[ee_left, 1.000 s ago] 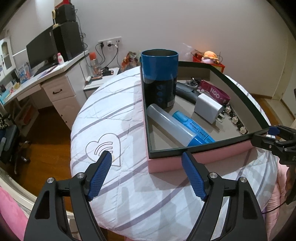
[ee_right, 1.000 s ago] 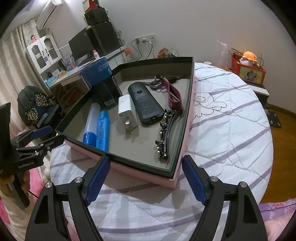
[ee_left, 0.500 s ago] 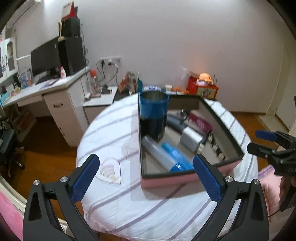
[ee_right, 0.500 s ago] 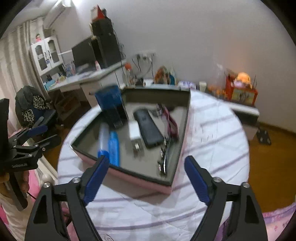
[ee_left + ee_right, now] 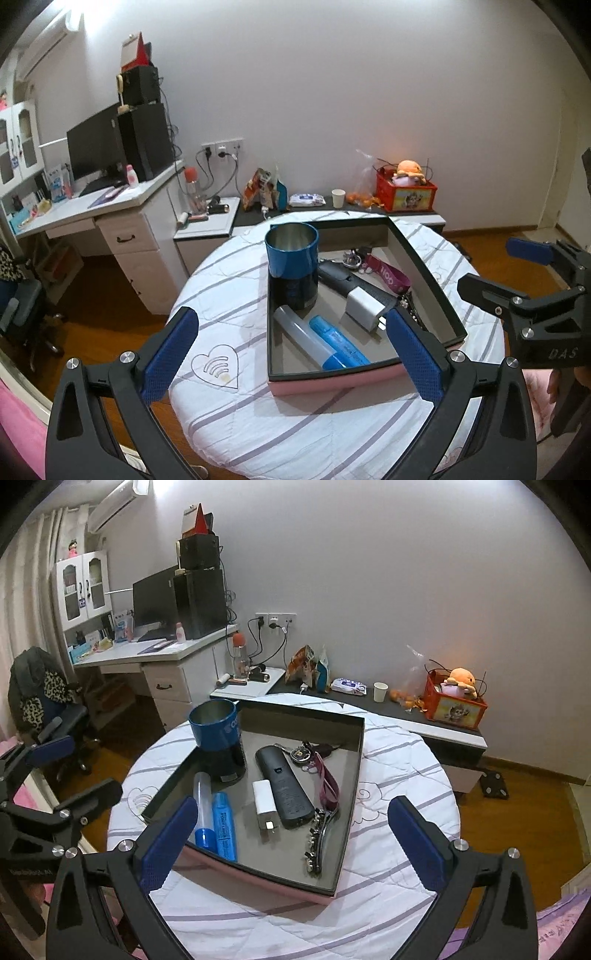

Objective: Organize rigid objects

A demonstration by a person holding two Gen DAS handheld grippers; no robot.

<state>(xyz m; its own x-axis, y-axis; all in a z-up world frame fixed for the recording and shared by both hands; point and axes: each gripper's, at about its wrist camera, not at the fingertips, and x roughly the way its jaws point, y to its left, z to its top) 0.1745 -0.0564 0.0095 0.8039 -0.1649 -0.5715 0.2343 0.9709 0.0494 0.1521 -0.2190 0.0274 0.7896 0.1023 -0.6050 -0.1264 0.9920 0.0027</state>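
The sorting appears to be all but finished. Every rigid object in view is gathered inside the shallow box, which sits on the round worktop under a white striped cloth. In the box's far left corner a blue cup stands upright. In front of it a clear tube and a blue marker lie side by side. A white charger rests against a black remote in the middle. A key bunch with a maroon strap and a studded hair clip are laid along the right wall.

No loose item can be seen on the cloth around the box (only a printed heart mark shows there).

The left claw is spread wide with nothing between its pads, and the right claw is equally released and empty; both have just been opening. Both are held above and short of the box's near edge, touching nothing.

Little seems left to do, judging from this layout, beyond perhaps straightening the box.
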